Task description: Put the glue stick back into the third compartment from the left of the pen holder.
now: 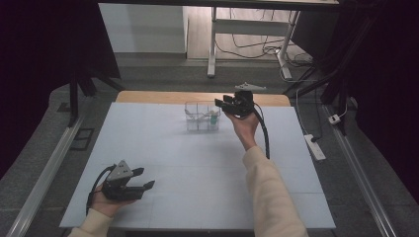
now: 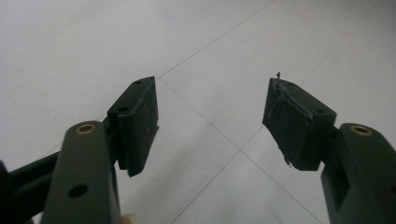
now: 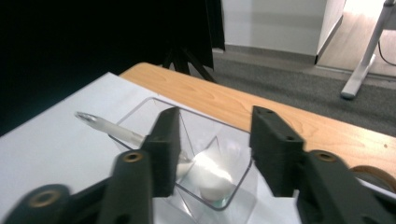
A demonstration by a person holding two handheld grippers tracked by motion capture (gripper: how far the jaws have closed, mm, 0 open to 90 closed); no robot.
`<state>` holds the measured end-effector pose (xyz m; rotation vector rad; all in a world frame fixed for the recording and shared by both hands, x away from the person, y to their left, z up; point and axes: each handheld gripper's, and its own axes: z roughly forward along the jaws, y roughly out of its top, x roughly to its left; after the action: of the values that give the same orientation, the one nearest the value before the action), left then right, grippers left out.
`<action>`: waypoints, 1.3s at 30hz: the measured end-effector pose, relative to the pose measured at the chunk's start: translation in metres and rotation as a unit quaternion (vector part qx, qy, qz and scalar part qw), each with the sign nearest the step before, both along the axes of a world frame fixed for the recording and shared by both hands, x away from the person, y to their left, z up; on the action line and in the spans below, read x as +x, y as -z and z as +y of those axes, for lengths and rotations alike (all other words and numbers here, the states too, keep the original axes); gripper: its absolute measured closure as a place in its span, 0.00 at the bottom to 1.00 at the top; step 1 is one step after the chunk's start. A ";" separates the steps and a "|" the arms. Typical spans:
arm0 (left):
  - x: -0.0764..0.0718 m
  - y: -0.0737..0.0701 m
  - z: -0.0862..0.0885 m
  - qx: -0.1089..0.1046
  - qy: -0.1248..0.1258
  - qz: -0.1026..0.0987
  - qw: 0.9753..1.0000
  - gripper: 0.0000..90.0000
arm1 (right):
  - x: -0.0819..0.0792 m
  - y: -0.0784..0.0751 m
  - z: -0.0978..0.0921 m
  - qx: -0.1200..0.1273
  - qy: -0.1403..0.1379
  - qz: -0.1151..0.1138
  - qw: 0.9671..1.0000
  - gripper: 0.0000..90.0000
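Your right gripper (image 1: 223,103) hangs with its jaws apart and empty just above the 3 o'clock edge of the clear divided box (image 1: 202,116), which sits at the table's (image 1: 163,148) 12 o'clock end and holds a clear spoon-like utensil (image 3: 105,126) leaning out over its rim and a whitish object (image 3: 212,179). Come down straight, keeping both pads inside the walls, and close only once the thing you want sits squarely between them. Your left gripper (image 1: 143,178) rests at 7 o'clock, jaws wide apart and empty; leave it there, well clear.
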<state>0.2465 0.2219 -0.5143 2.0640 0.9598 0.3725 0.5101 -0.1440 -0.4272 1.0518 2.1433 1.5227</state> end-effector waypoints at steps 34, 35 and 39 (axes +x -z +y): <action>0.004 0.000 0.003 -0.008 -0.009 0.003 1.000 0.39 | -0.146 0.031 -0.106 -0.064 -0.075 0.007 0.995 0.46; 0.005 0.000 0.003 -0.008 -0.009 0.002 1.000 0.39 | -0.149 0.033 -0.109 -0.068 -0.075 0.008 0.995 0.46; 0.005 -0.001 0.002 -0.009 -0.009 0.001 1.000 0.39 | -0.160 0.040 -0.119 -0.080 -0.079 0.008 0.994 0.45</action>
<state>0.2513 0.2241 -0.5132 2.0411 0.9808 0.3691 0.3501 -0.2628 -0.4676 0.8630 2.3639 1.3822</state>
